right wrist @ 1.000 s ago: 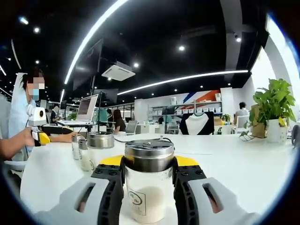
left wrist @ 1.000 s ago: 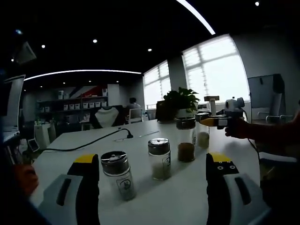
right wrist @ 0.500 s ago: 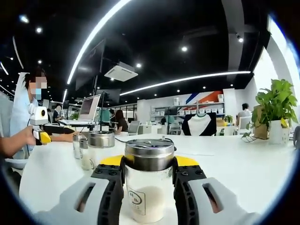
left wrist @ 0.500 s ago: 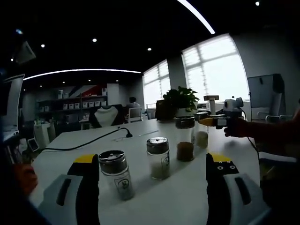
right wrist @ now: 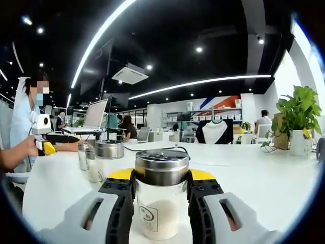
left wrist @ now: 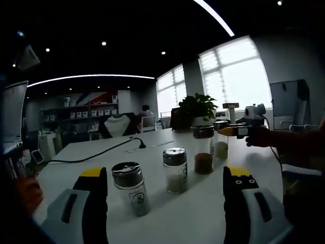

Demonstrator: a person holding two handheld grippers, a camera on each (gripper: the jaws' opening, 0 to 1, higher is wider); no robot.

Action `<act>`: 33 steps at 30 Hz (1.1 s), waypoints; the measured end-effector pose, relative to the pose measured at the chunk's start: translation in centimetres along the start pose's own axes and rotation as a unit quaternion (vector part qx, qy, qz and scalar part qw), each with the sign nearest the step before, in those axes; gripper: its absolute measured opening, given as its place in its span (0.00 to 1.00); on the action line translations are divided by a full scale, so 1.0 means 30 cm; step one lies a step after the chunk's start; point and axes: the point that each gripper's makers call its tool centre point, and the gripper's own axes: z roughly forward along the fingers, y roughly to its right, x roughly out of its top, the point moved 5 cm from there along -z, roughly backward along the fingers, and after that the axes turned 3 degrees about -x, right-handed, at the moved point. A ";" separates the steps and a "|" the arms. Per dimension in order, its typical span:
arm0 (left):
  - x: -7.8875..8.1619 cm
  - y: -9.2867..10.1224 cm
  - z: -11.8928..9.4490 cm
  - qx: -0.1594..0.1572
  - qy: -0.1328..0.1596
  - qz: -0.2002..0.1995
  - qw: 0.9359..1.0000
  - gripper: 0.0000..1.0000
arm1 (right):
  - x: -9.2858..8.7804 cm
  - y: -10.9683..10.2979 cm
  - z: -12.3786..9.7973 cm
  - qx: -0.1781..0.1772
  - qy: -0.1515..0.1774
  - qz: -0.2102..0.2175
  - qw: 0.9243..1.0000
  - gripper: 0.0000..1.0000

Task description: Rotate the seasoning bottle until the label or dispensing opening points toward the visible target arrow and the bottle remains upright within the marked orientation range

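Seasoning bottle [right wrist: 161, 195] sits low in the centre of the right gripper view, upright on the white table [right wrist: 264, 183], with a steel cap, pale grains inside and a small label facing the camera. The right gripper [right wrist: 161, 203] is clamped on it, its 2 black pads pressed against the glass on either side under yellow tips. To the left of it in that frame stand 2 or 3 more shakers [right wrist: 101, 162], close together, and at the far left edge a person's hand holds the left gripper [right wrist: 41, 134]. A potted plant [right wrist: 298, 119] stands at the right edge.

Seen from the left gripper view, the left gripper [left wrist: 165, 203] stands wide apart and grasps nothing. Between its jaws, in the lower centre of the frame, stand 2 steel-capped shakers, one at lower left [left wrist: 130, 188] and one beside it [left wrist: 175, 170]. Further right is a jar of brown spice [left wrist: 203, 149], and beside that the held bottle [left wrist: 220, 140], with the right gripper [left wrist: 238, 131] in a hand at the right edge. A black cable [left wrist: 96, 152] runs across the table.
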 end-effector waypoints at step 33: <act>0.008 0.002 -0.006 0.001 0.002 0.003 1.000 1.00 | -0.027 0.000 0.002 -0.008 -0.014 -0.055 0.998 0.40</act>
